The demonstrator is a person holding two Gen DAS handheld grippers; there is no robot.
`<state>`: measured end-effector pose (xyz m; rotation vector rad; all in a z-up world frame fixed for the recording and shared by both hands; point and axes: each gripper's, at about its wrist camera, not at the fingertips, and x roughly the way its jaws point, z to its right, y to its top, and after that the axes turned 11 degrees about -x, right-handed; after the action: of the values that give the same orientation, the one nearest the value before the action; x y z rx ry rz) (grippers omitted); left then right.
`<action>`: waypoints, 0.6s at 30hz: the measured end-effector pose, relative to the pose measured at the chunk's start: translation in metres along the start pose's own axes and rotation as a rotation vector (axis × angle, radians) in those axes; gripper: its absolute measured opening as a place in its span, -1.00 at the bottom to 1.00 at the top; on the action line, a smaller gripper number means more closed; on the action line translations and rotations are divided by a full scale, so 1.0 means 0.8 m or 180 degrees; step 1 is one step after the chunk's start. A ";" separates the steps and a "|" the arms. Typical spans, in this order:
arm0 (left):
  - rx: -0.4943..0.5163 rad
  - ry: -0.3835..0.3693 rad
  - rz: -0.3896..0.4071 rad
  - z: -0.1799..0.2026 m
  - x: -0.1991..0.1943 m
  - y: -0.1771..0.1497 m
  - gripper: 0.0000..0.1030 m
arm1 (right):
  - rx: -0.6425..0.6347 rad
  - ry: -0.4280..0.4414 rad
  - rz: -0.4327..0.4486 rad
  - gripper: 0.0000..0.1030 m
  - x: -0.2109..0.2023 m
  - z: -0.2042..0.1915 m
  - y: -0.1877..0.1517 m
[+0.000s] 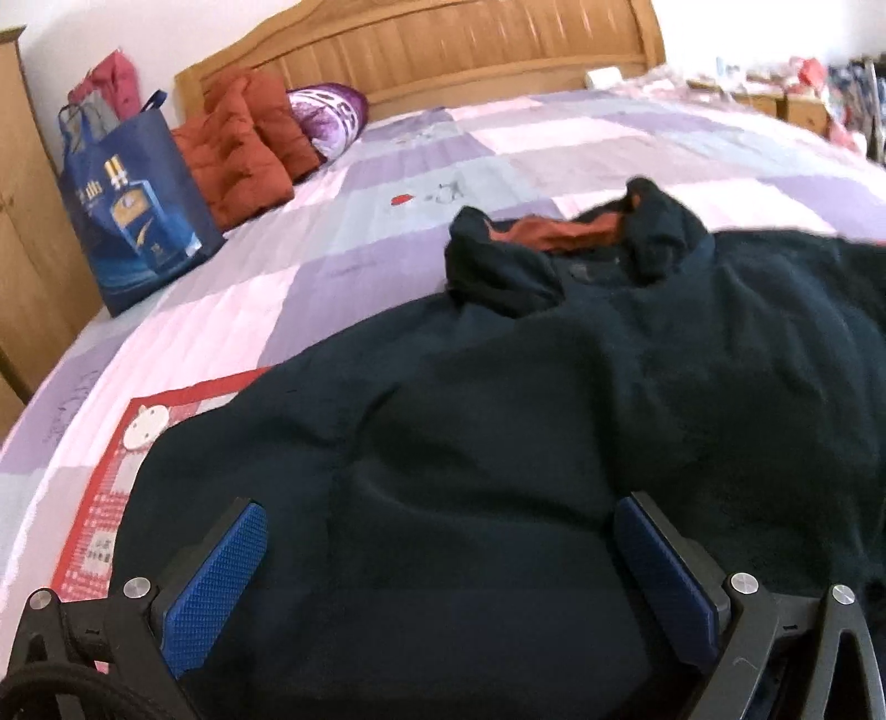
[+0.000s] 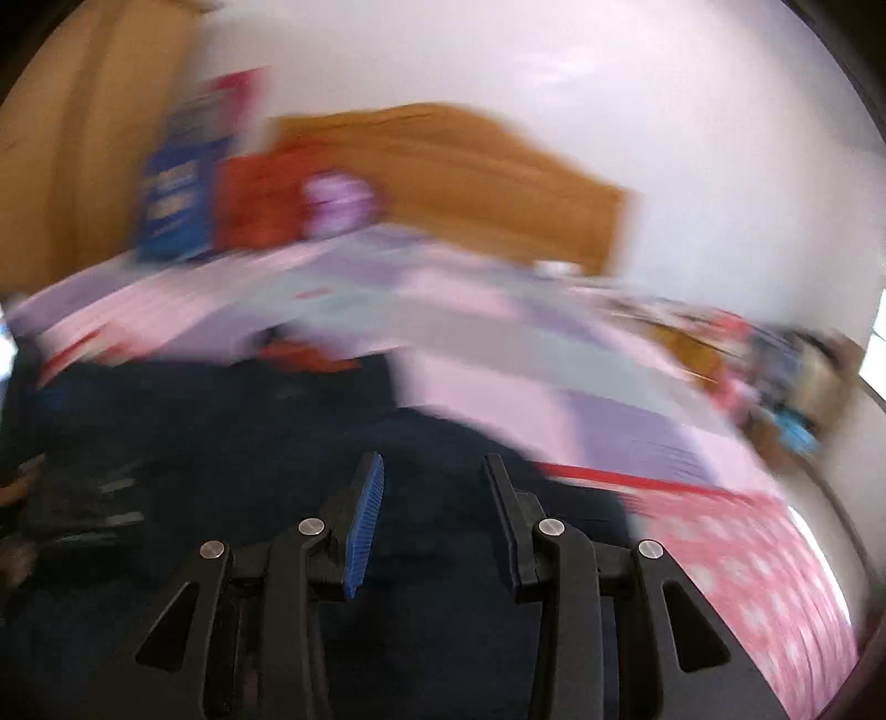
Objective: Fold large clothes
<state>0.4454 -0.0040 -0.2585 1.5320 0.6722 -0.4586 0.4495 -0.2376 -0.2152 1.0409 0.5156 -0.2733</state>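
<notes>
A large dark navy garment point(image 1: 554, 360) lies spread on the bed, its collar point(image 1: 554, 232) showing a rust-red lining at the far end. My left gripper point(image 1: 437, 507) hovers just over the near part of the cloth, its blue pads point(image 1: 221, 576) wide apart and open, nothing between them. The right wrist view is heavily blurred. In it my right gripper point(image 2: 433, 458) stands over the same dark garment point(image 2: 221, 432) with a clear gap between its fingers, and I see no cloth pinched there.
The patchwork quilt point(image 1: 332, 249) in pink, lilac and grey covers the bed. A blue gift bag point(image 1: 133, 210), red cushions point(image 1: 243, 149) and a purple pillow point(image 1: 332, 116) stand by the wooden headboard point(image 1: 470, 50). A wardrobe point(image 1: 27, 221) is at left.
</notes>
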 end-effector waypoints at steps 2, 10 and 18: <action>-0.0092 -0.0043 -0.0054 -0.005 0.001 -0.001 0.99 | -0.0281 0.0296 0.0005 -0.24 0.014 -0.038 0.006; -0.0218 -0.0016 -0.0153 -0.050 0.007 -0.010 1.00 | 0.0330 -0.0442 -0.1036 -0.20 0.076 0.083 -0.104; -0.0028 -0.0030 -0.0077 -0.039 -0.044 -0.021 0.99 | 0.0709 -0.0823 -0.1047 -0.14 -0.015 0.167 -0.150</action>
<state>0.4051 0.0218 -0.2457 1.5138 0.6852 -0.4802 0.4219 -0.4130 -0.2446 1.1140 0.4258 -0.7607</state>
